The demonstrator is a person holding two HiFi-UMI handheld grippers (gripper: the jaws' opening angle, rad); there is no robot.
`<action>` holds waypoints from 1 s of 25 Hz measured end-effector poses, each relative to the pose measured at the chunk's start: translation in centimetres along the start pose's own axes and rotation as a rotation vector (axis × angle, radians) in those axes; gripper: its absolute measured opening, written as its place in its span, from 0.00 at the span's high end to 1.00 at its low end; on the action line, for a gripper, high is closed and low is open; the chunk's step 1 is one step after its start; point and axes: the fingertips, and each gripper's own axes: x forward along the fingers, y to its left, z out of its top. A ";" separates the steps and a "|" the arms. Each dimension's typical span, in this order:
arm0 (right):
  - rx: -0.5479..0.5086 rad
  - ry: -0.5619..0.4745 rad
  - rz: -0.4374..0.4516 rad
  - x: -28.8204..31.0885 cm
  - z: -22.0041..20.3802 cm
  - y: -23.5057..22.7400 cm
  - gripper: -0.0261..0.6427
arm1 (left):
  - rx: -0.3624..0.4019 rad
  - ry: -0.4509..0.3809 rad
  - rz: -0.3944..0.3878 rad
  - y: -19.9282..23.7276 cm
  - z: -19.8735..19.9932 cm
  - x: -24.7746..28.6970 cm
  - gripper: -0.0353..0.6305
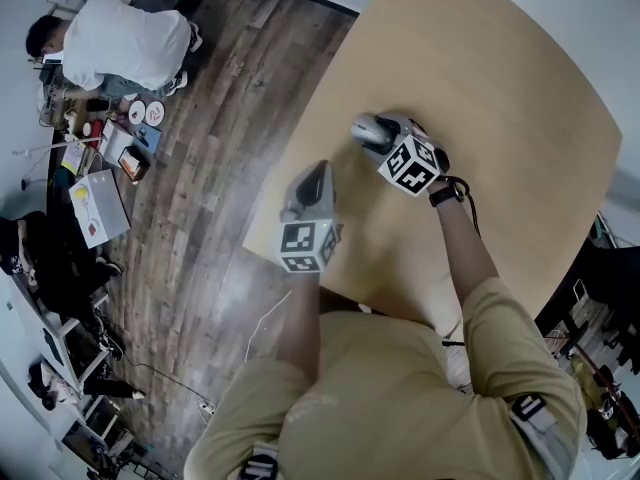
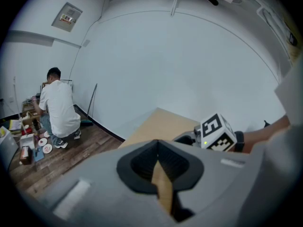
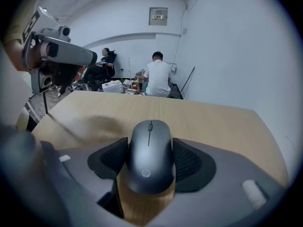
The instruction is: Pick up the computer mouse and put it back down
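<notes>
A dark grey computer mouse (image 3: 149,157) sits between the black pads of my right gripper (image 3: 150,149), which press on both of its sides. In the head view the mouse (image 1: 367,128) shows at the tip of the right gripper (image 1: 380,134), low over the middle of the light wooden table (image 1: 500,118). I cannot tell whether the mouse touches the tabletop. My left gripper (image 1: 318,180) hovers near the table's left edge, a short way left of the mouse, its jaws shut with nothing in them. Its pads (image 2: 142,162) meet at a point.
The table's left edge (image 1: 290,183) drops to a wooden floor. A person in a white shirt (image 1: 125,38) crouches there among papers and small things (image 1: 100,168). A black cable (image 1: 468,203) runs by my right wrist. A white wall (image 2: 180,70) stands beyond the table.
</notes>
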 end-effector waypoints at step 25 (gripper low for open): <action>0.487 -0.531 -0.380 -28.9 0.1 11.1 0.71 | 0.192 -0.181 -0.184 -17.1 5.7 -12.1 0.94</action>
